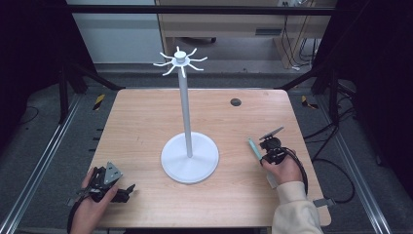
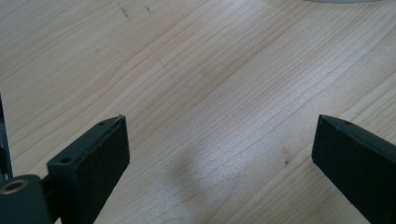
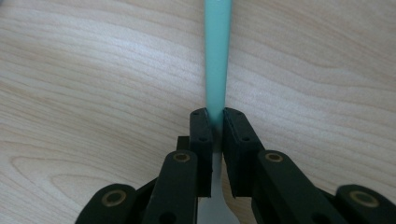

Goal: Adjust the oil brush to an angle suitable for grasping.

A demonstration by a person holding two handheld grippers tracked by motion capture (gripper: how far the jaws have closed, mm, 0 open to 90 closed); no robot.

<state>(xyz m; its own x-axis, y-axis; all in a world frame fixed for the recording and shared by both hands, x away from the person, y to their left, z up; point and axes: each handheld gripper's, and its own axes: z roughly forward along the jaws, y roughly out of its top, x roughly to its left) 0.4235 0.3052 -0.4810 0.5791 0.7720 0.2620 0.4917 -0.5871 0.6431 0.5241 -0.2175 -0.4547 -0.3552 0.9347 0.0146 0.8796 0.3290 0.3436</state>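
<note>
A white hanging stand [image 1: 185, 112] rises from a round base [image 1: 199, 165] at the table's middle, with a ring of curved hooks [image 1: 180, 61] at its top. My right gripper [image 1: 263, 158] is low over the table to the right of the base. In the right gripper view it [image 3: 215, 114] is shut on a utensil's teal handle [image 3: 217, 51], which runs forward from the jaws, while a metal part [image 3: 212, 205] shows behind them. The teal handle [image 1: 253, 147] points to the far left. My left gripper [image 1: 127, 191] rests at the front left, open [image 2: 219, 126], with bare wood between its jaws.
The wooden table [image 1: 146, 126] has a dark round grommet hole [image 1: 235, 102] at the back right. The stand's base edge [image 2: 341, 1] shows at the top of the left gripper view. Black frame posts and cables surround the table on the floor.
</note>
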